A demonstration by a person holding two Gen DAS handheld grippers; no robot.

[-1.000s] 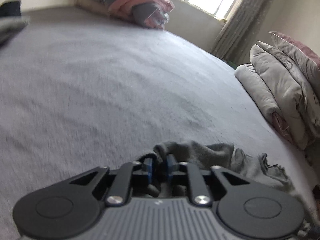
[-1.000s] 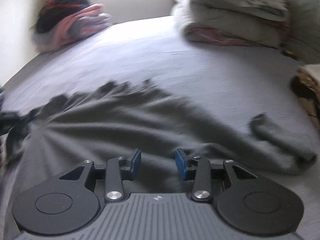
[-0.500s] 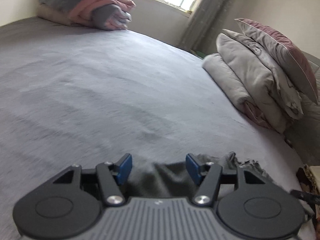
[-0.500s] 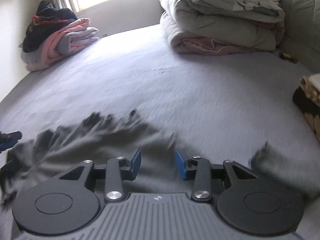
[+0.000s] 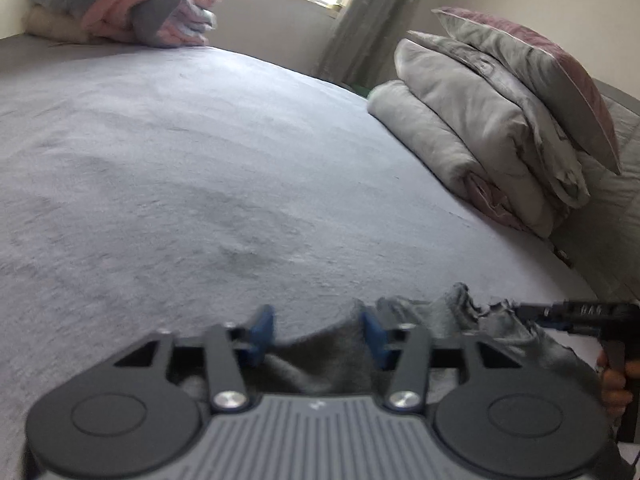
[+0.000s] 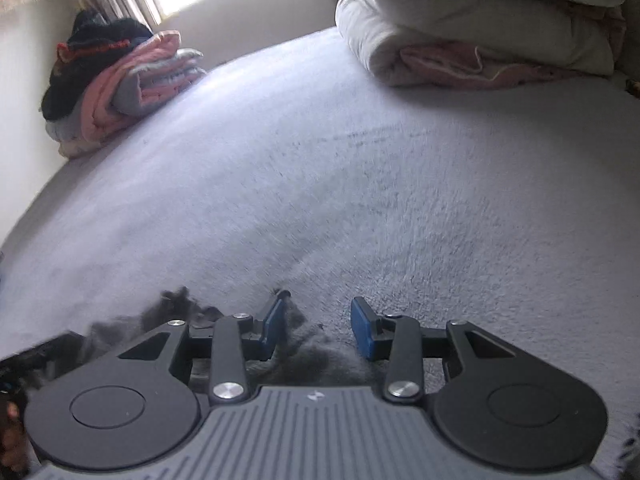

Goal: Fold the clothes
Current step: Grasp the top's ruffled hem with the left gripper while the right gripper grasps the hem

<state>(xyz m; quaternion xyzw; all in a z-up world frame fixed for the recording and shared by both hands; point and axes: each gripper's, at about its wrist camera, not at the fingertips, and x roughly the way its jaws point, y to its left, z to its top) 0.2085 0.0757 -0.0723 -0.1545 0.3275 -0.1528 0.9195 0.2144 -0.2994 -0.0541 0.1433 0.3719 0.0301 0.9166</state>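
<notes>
My left gripper (image 5: 316, 336) has just been closing yet its 2 blue pads stand apart over a fold of the dark grey garment (image 5: 440, 320), my right gripper (image 6: 316, 328) gapes likewise above that garment's edge, crumpled on the grey bed (image 6: 360, 180) near folded bedding (image 5: 472, 120).

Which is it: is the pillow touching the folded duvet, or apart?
Touching. The left wrist view shows the pillow lying directly on top of the folded duvet, with no gap where they meet.
</notes>
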